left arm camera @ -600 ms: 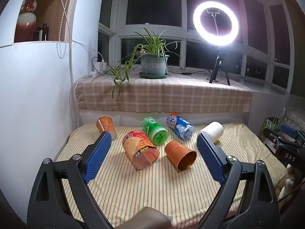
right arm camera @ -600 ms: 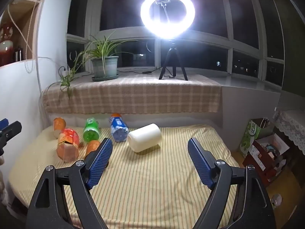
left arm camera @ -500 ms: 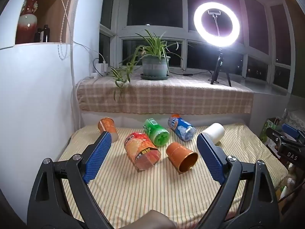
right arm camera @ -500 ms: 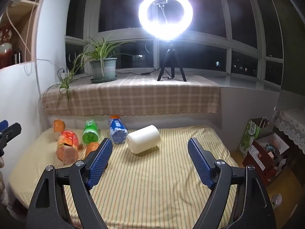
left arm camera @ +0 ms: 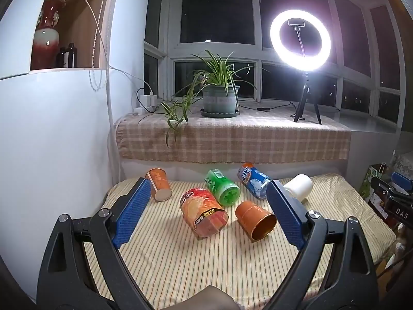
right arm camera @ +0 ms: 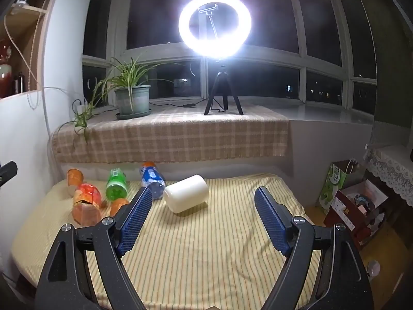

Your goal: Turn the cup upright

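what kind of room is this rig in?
Probably a home room at night, set up for recording: a potted plant and ring light on a cloth-covered windowsill, and a striped-cloth table.

Copper cup (left arm camera: 255, 219): metallic sheen seen, inside glossy. White cup (right arm camera: 186, 193): smooth, matt. Table (right arm camera: 206, 253) covered by striped woven cloth. Gripper pads (left arm camera: 133, 210): blue, rough textured; arms black matt plastic. Red canister (left arm camera: 204, 211) wrapped in glossy film.
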A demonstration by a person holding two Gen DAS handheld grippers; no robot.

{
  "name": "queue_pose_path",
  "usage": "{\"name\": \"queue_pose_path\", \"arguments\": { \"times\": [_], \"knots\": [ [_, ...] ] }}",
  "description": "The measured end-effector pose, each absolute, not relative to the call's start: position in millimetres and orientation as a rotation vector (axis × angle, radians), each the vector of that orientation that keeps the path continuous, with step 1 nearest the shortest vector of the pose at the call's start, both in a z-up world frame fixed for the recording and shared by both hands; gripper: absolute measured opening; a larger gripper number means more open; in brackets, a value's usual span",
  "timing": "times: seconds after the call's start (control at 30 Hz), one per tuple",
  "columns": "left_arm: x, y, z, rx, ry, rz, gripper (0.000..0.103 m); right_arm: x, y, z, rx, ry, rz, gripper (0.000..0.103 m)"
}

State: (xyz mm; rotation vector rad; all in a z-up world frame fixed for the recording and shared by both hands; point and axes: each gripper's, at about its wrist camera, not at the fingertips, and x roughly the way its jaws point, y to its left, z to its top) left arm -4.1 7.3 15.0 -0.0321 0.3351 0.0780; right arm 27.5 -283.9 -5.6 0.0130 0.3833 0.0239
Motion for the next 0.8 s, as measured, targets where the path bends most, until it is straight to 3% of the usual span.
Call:
{"name": "queue_pose_path", "arguments": {
  "times": [0.8],
  "knots": [
    [-4.7, 8.5, 13.6, -0.028, 0.341, 0.084, 0.093, 30.4, -286.1, -12.6, 0.042, 0.389, 0.015, 0.082]
  ]
}}
